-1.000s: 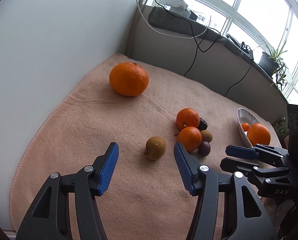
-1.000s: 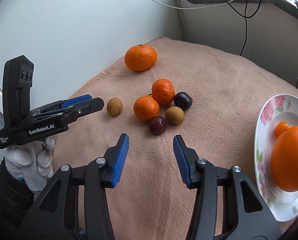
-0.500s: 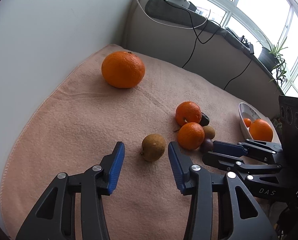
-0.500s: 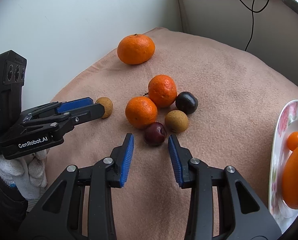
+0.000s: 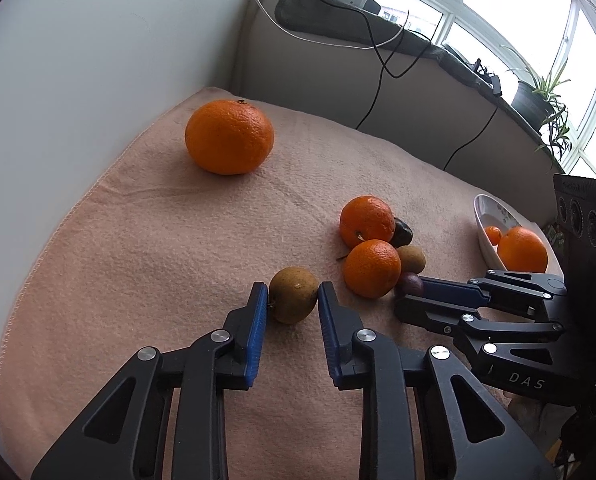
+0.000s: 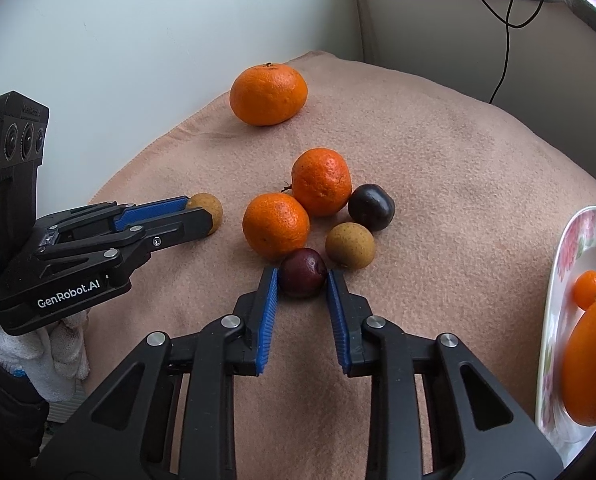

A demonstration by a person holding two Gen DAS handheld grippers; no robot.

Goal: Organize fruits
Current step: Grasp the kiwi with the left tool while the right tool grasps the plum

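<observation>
The left gripper (image 5: 292, 297) is clamping a small brown fruit (image 5: 293, 294) that is sitting right between its blue pads on the peach blanket (image 5: 138, 248), its jaws having just been closing onto it, while the right gripper (image 6: 301, 276) is pinching a dark red fruit (image 6: 301, 273) at its own fingertips, its jaws likewise having just been closing around it. Both fruits are resting on the cloth, not lifted yet. Just beyond the right gripper two small oranges (image 6: 276, 226), a second brown fruit (image 6: 350, 245) and a near-black plum (image 6: 371, 207) are crowding the red one, so raising it is probably going to nudge its neighbours. Far ahead of both grippers a big orange (image 5: 229, 136) is lying alone, and to the right of the right gripper a flowered plate (image 6: 577, 236) is already carrying some citrus. Judging by their look, both gripped fruits are light, round and smooth-skinned, likely slippery and easy to bruise; holding them across their widest middle, as the pads are doing, with gentle pressure seems the safest grasp
</observation>
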